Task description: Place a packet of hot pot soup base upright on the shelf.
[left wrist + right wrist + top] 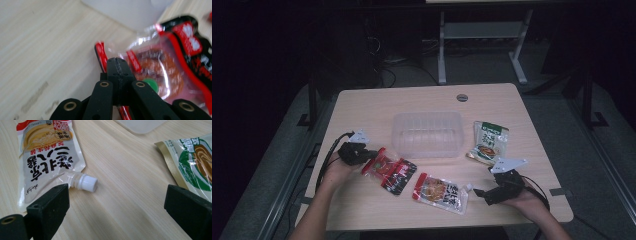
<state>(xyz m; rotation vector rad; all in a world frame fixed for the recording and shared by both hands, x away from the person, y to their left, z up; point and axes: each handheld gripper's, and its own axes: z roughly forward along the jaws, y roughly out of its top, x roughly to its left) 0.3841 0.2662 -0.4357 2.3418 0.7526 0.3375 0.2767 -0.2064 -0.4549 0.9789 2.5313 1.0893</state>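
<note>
Left gripper view, looking close up, has the left gripper [117, 62] with its two black jaws pinched tight on the edge of the shiny red and black plastic food pouch [172, 72]. You can see a small green dot on the pouch there, which the high view is too far off to show. High view has the whole pouch [389, 171], with its long side running from the left gripper [368, 156] out to the right and a bit toward the person. It sits just in front of the clear plastic box [427, 134] on the light wooden table [362, 107].

Right gripper view has the right gripper [117, 202] with its jaws wide apart, holding nothing. The white pouch with a white screw cap [50, 157] lies near one jaw and the green and gold pouch [192, 162] near the other.
</note>
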